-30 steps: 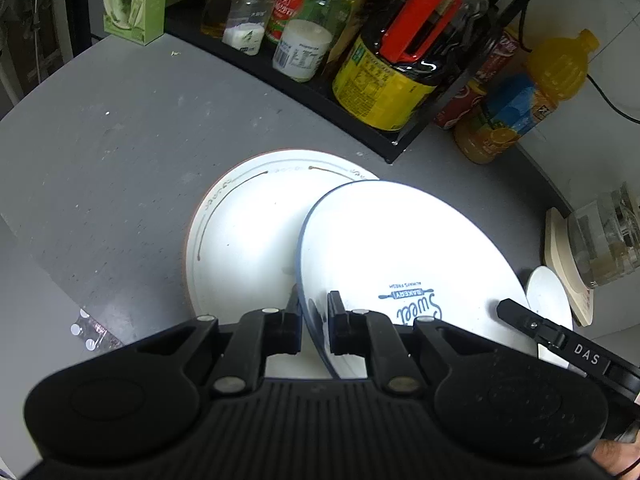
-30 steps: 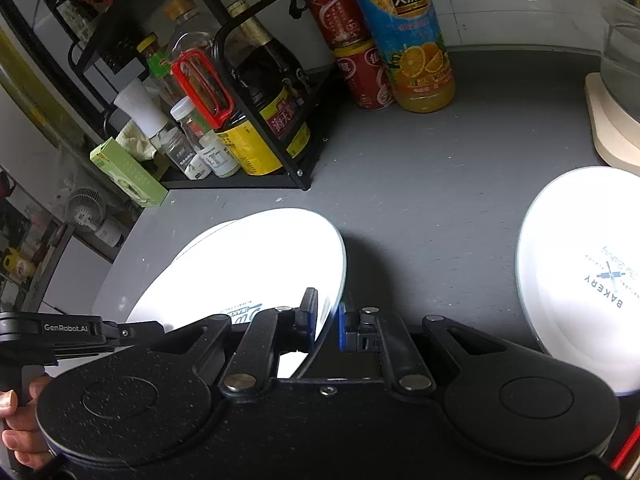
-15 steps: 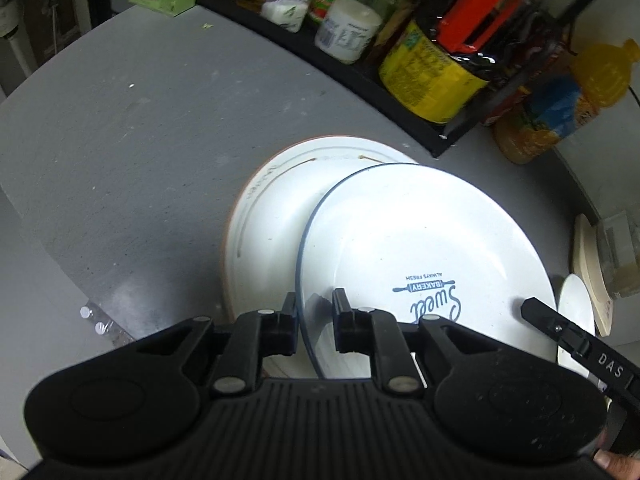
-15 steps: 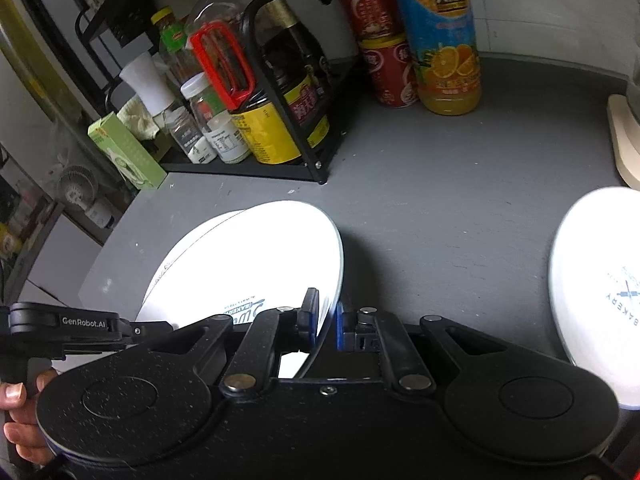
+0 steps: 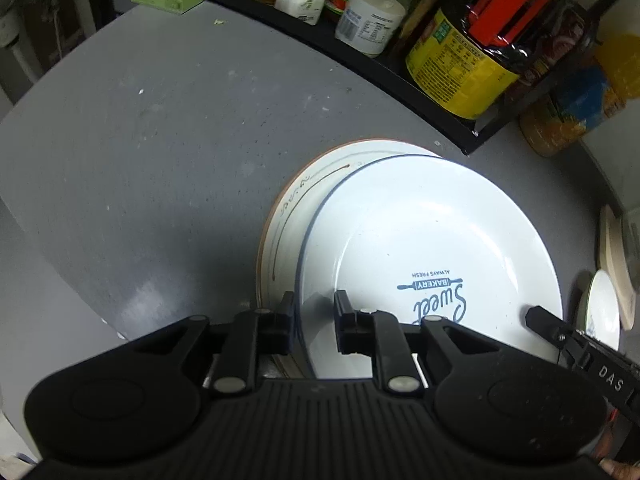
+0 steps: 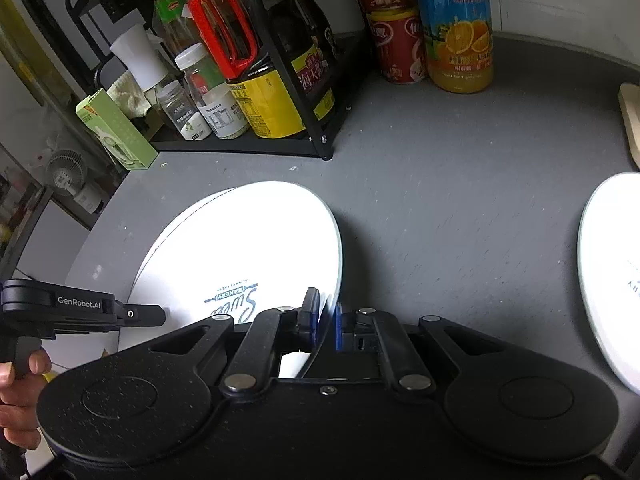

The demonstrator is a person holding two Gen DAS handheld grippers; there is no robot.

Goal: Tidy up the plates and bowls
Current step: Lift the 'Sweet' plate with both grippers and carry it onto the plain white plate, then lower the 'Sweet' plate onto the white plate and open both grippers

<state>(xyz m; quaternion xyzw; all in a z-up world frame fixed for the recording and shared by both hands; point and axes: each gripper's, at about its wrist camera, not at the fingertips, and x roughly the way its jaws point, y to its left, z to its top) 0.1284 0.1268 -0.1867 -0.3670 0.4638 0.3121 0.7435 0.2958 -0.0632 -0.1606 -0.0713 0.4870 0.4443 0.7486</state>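
A white plate printed "Sweet Bakery" (image 5: 424, 256) is being held over a larger brown-rimmed plate (image 5: 292, 216) that is lying on the grey countertop (image 5: 160, 140); the printed plate is covering most of it, leaving only a crescent on the left exposed. Whether the two plates are touching cannot be told. The near left edge of the printed plate is being straddled by the left gripper (image 5: 314, 314), whose jaws are standing apart, one finger outside the blue rim and one over the plate's inner face, with a visible gap around the rim. In the right wrist view the same printed plate (image 6: 248, 248) is being pinched at its near right edge by the right gripper (image 6: 326, 318), the blue pads being pressed close against both faces of the rim. The plate is being shown tilted there, its right edge raised. A second bakery plate (image 6: 612, 276) is lying well apart to the right on the counter. Behind the plates, a black wire rack (image 6: 296, 92) of condiment bottles is being seen, with an orange juice bottle (image 6: 460, 28) and red cans (image 6: 394, 40) just beside it.
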